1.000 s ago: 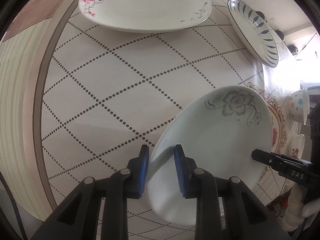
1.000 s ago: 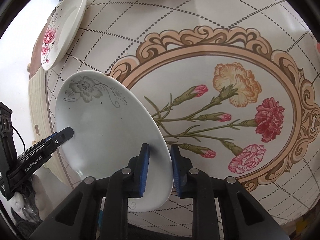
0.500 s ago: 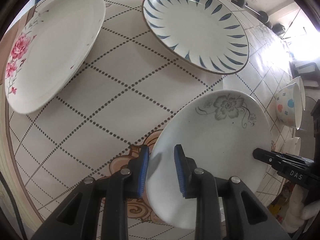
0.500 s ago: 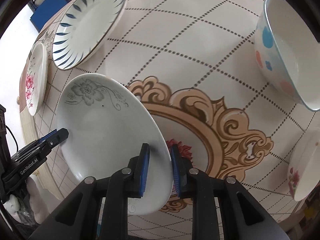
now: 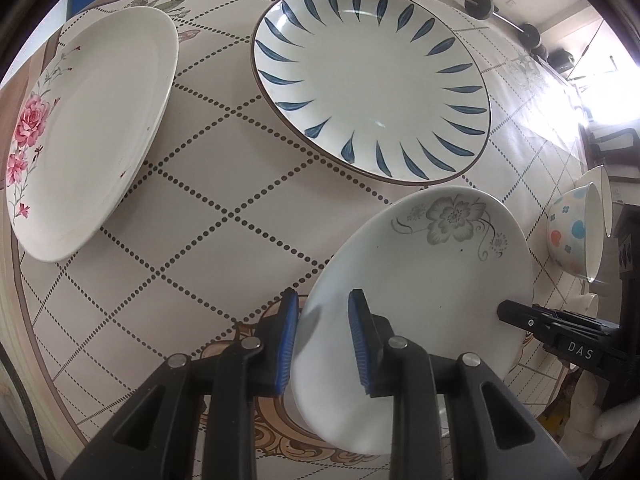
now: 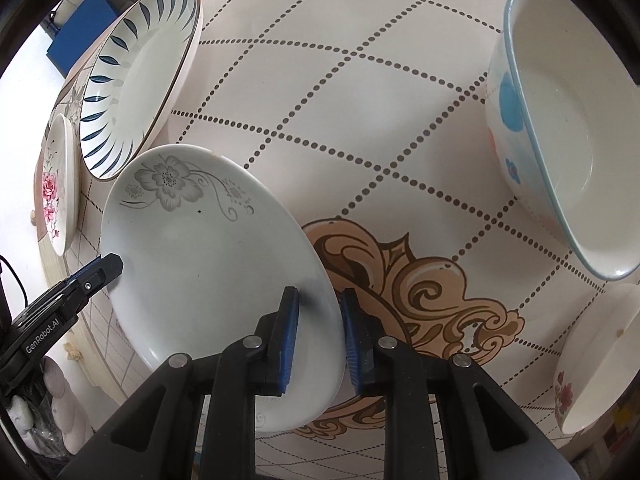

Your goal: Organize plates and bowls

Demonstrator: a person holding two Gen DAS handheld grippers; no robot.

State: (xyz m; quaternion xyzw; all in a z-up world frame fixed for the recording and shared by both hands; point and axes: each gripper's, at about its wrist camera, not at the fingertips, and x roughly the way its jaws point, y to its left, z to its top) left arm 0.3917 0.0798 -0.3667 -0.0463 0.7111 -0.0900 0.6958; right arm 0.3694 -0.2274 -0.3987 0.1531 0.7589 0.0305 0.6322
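A white plate with a grey flower is held above the table by both grippers. My left gripper is shut on its left rim. My right gripper is shut on its right rim. A blue-leaf plate lies just beyond it, also in the right wrist view. A pink-rose plate lies to the left, and shows at far left in the right wrist view. A spotted bowl stands to the right, at the edge of the left wrist view.
The round table has a dotted diamond cloth with a tan scroll border. A small bowl with a red flower sits at the right edge. A blue box is at the far side.
Both grippers have carried the grey-flower plate across the table toward the blue-leaf plate, which is now larger and nearer. The spotted bowl has come closer on the right.
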